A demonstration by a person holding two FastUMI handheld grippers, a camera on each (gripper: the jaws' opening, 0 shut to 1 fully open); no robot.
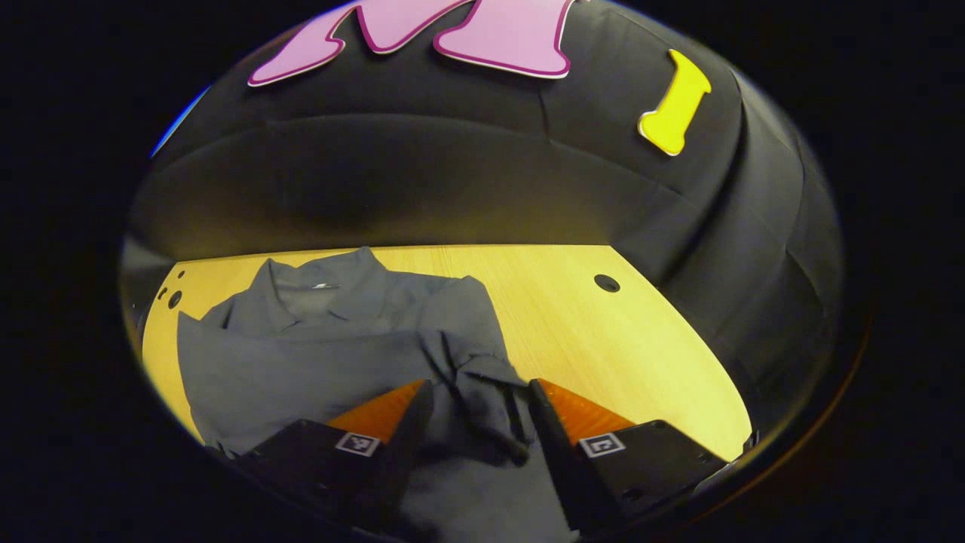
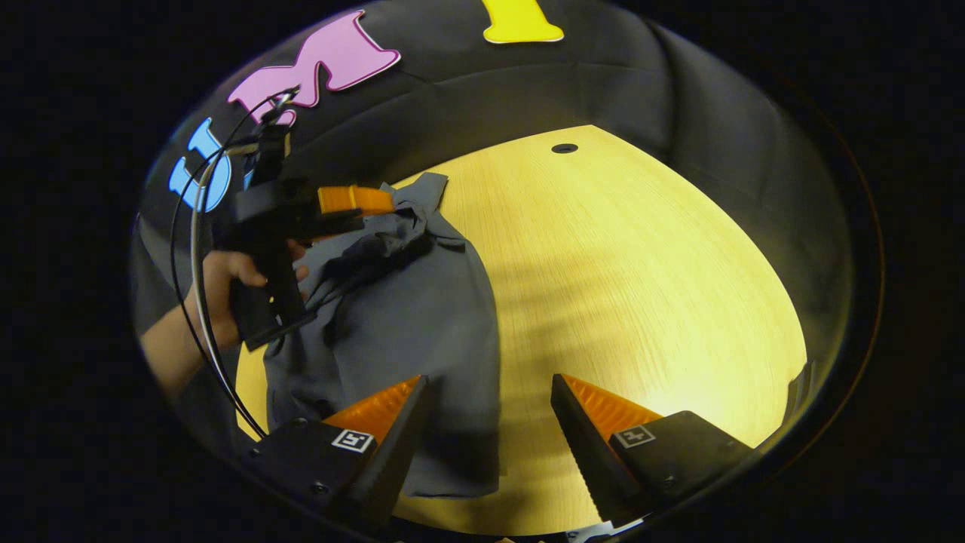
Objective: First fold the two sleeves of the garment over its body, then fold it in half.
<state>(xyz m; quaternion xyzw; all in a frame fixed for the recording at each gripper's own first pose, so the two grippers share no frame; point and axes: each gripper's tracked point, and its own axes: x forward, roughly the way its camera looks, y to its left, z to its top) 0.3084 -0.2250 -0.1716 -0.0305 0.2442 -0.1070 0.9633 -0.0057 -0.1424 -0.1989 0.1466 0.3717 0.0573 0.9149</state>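
Note:
A grey collared shirt (image 1: 317,354) lies on the wooden table (image 1: 603,339), collar at the far side. One sleeve (image 1: 482,385) is bunched and folded over the body. My left gripper (image 1: 481,411) is open, its fingers wide apart on either side of that bunched sleeve. In the right gripper view the shirt (image 2: 422,317) lies to the left, with the sleeve (image 2: 377,253) crumpled near its top and the left gripper (image 2: 377,207) held by a hand (image 2: 226,290) just over it. My right gripper (image 2: 490,422) stands open above the shirt's near right edge, holding nothing.
Bare tabletop (image 2: 648,286) stretches to the right of the shirt. A round hole (image 2: 564,148) sits near the table's far edge, and small holes (image 1: 173,298) mark its left corner. A cable (image 2: 197,302) loops from the left gripper.

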